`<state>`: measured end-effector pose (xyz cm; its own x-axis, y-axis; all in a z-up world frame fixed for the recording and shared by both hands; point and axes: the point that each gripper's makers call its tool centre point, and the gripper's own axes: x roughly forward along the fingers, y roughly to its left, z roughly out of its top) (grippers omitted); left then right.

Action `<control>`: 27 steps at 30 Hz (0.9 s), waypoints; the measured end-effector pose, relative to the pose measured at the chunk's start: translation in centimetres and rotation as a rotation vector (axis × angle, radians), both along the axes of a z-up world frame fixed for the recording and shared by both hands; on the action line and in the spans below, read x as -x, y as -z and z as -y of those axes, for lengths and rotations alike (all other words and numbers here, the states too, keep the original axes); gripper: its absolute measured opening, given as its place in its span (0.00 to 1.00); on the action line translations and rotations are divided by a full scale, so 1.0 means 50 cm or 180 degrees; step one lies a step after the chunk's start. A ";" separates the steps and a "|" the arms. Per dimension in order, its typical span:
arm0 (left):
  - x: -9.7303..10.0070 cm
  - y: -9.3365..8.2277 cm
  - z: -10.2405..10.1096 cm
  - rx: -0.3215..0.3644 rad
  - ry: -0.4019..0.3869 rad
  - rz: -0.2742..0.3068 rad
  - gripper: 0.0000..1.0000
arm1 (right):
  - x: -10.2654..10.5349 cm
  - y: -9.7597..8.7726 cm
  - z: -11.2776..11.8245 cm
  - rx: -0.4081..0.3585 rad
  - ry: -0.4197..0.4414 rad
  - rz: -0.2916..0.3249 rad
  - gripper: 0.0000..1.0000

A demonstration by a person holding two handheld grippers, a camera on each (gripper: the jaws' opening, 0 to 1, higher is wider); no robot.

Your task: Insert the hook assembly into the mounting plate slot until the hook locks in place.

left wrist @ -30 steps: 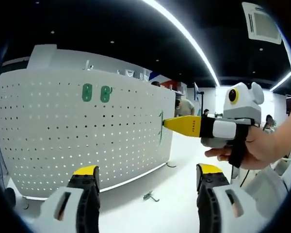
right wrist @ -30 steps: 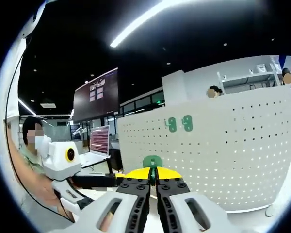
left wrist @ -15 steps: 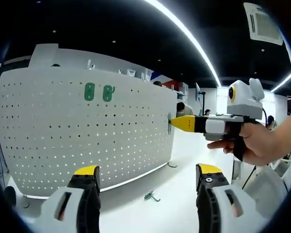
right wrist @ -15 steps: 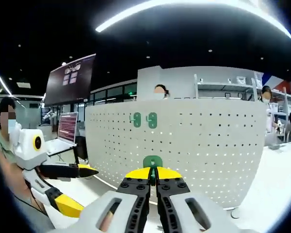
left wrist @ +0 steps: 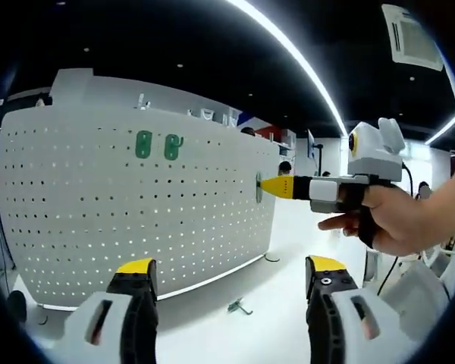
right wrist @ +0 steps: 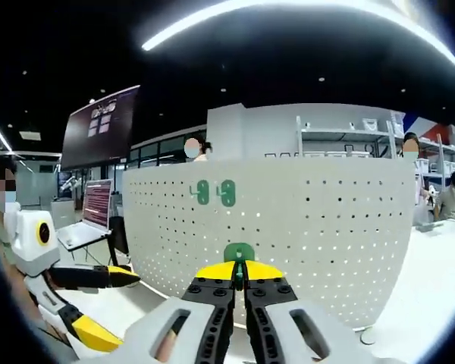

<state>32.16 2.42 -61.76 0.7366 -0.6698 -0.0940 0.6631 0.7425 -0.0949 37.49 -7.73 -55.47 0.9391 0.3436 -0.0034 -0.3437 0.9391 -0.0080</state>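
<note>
Right gripper (left wrist: 271,186), jaws clamping the green hook (right wrist: 238,252), faces the pegboard (left wrist: 129,205); left gripper (left wrist: 226,277) gapes.

Two hooks (left wrist: 156,145) sit side by side on the upright pegboard (left wrist: 98,212). The pegboard stands on the desk (left wrist: 265,318). A loose hook (left wrist: 236,306) lies on the desk before it.

A white pegboard panel (left wrist: 136,205) stands upright on the white desk (left wrist: 273,318), curved and dotted with rows of small holes. Two green hooks (left wrist: 156,145) already hang side by side near its top edge. Another green hook (right wrist: 238,252) is pinched upright in the closed right tool (right wrist: 239,274), just in front of the panel's face. A small metal hook piece (left wrist: 236,306) lies on the desk near the panel's foot.
</note>
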 end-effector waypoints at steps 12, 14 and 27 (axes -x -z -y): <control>0.008 0.003 -0.030 -0.0030 -0.0089 0.0022 0.82 | -0.042 -0.034 0.014 -0.0077 0.0087 0.0070 0.01; 0.009 0.000 -0.036 -0.0003 -0.0109 0.0042 0.82 | -0.052 -0.042 0.016 -0.0104 0.0110 0.0083 0.01; 0.017 -0.003 -0.074 -0.0011 -0.0280 0.0127 0.81 | -0.094 -0.071 0.008 -0.0170 0.0191 0.0175 0.01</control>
<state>31.31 6.12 -61.63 0.7957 -0.6022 -0.0657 0.5986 0.7983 -0.0669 42.18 -8.15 -51.92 0.9562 0.2851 0.0654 -0.2873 0.9575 0.0254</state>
